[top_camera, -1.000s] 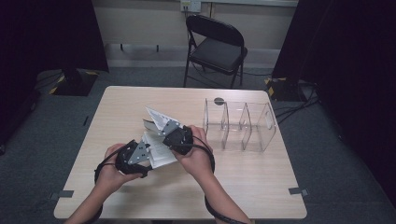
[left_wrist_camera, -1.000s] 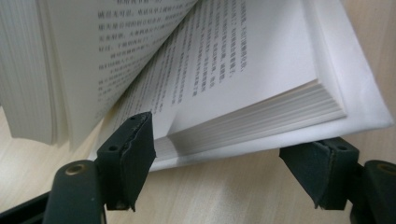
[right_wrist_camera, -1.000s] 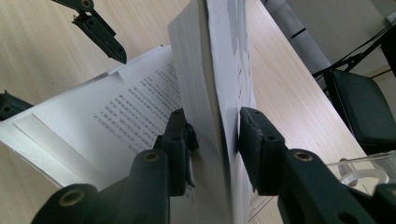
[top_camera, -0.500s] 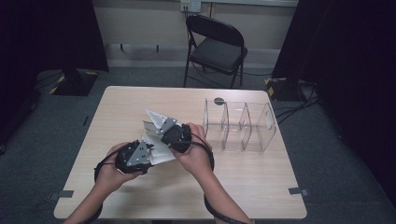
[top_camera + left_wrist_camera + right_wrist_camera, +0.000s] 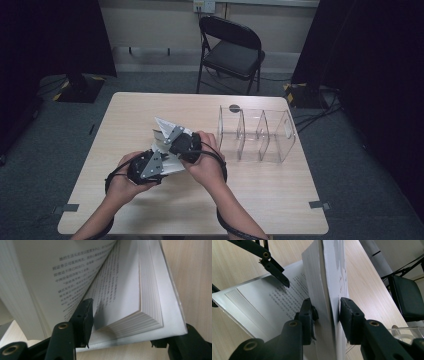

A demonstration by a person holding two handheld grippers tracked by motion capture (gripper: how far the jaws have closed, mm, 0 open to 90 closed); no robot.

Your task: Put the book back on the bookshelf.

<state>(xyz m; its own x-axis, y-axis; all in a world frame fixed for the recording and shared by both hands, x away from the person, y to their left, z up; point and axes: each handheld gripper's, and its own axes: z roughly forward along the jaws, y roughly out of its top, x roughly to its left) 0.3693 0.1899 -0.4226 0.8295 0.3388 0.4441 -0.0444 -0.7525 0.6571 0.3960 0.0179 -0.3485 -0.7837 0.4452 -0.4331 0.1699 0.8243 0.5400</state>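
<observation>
An open white paperback book point(image 5: 163, 128) is held just above the table between both hands. Its upper half point(image 5: 329, 270) stands upright, and my right gripper point(image 5: 327, 307) is shut on that thick block of pages and cover. The lower half point(image 5: 125, 290) lies nearly flat with printed pages facing up. My left gripper point(image 5: 135, 325) has just been closing its jaws with this half between them. One jaw now presses on the printed page and the other sits under the cover. In the high view the left gripper point(image 5: 161, 161) is at the book's near side and the right gripper point(image 5: 169, 139) at its far right.
A clear plastic organiser point(image 5: 257, 135) with three compartments stands on the right half of the wooden table point(image 5: 250, 200). A small black disc point(image 5: 234, 107) lies behind it. A black folding chair point(image 5: 232, 50) stands beyond the far edge.
The left gripper's jaws have come together on the lying half of the book. Both hands and the book have stayed almost in place.
</observation>
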